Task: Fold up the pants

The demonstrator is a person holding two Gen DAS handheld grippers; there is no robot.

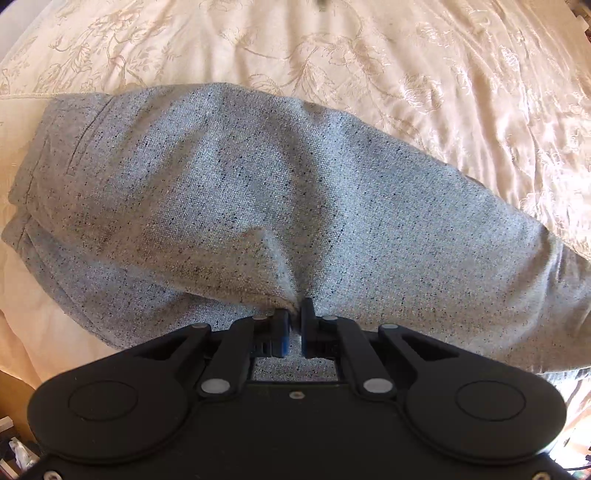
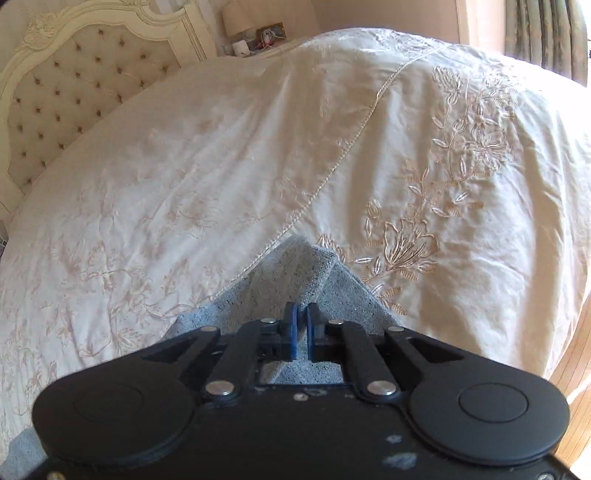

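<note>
Grey speckled pants (image 1: 258,192) lie across a cream embroidered bedspread (image 1: 461,85), waistband and a pocket slit toward the left in the left wrist view. My left gripper (image 1: 294,315) points down and is shut on a pinched ridge of the pants' near edge, which rises into a fold between the blue pads. In the right wrist view my right gripper (image 2: 302,314) is shut on another part of the pants (image 2: 306,269); a peaked corner of grey cloth stands up beyond its fingertips. The rest of the garment is hidden under that gripper's body.
The bedspread (image 2: 258,166) stretches far ahead to a tufted cream headboard (image 2: 74,92) at upper left. A bedside table with a lamp (image 2: 238,18) and small items stands behind it. Curtains (image 2: 546,33) hang at upper right; the bed's right edge drops to a wooden floor (image 2: 576,406).
</note>
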